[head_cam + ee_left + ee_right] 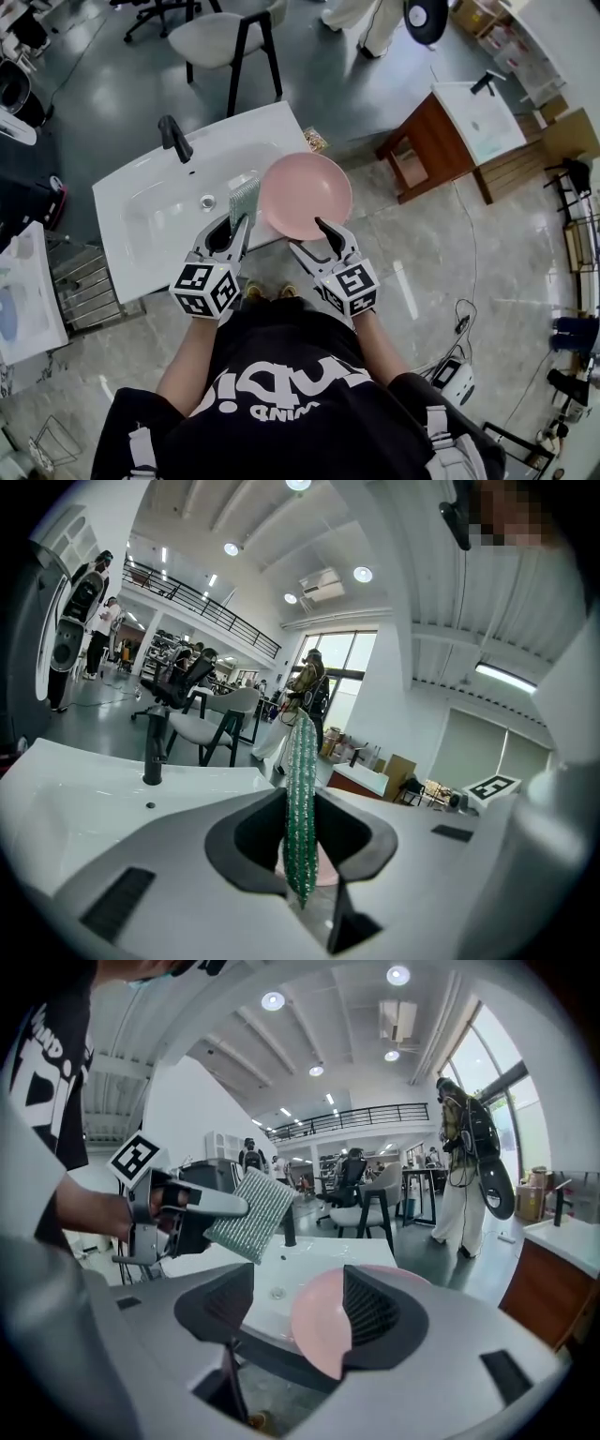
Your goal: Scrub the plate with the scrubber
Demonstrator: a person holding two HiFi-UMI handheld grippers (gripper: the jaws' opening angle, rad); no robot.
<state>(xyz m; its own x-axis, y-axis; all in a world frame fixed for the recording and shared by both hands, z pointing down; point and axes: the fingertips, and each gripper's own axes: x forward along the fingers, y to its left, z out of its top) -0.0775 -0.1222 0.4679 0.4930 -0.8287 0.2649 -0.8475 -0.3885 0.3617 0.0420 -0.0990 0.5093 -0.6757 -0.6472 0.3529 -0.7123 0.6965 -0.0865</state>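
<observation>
Scrubbing is not in progress at this moment, and I judge the main work is still to be done. The scrubber [244,199] is pinched edge-on in the left hand-held gripper [239,225], whose jaws are pressed onto its lower end. It is held just beside the plate [305,195], and the right gripper view shows clear air between the two. The plate sits at the right end of the white counter [141,202], beside the moulded basin, and appears to overhang the front edge. Whether it lies flat or tilted cannot be settled. The right hand-held gripper [336,236] has its jaws spread wide, with the near rim of the plate between them but no pad pressing on it, so the plate looks unsecured. It will probably need steadying before any pressure is applied. No foam, water or soiling shows on the plate, so the pictures give no evidence of passes already made. The scrubber is a thin, flat, rectangular pad, green with a silvery glint and a ribbed mesh texture, and it looks pliable. The plate is round, shallow, pale pink and smooth with a matte finish. The counter is hard, glossy white, with a black faucet [173,139] and a small metal drain [207,201].
</observation>
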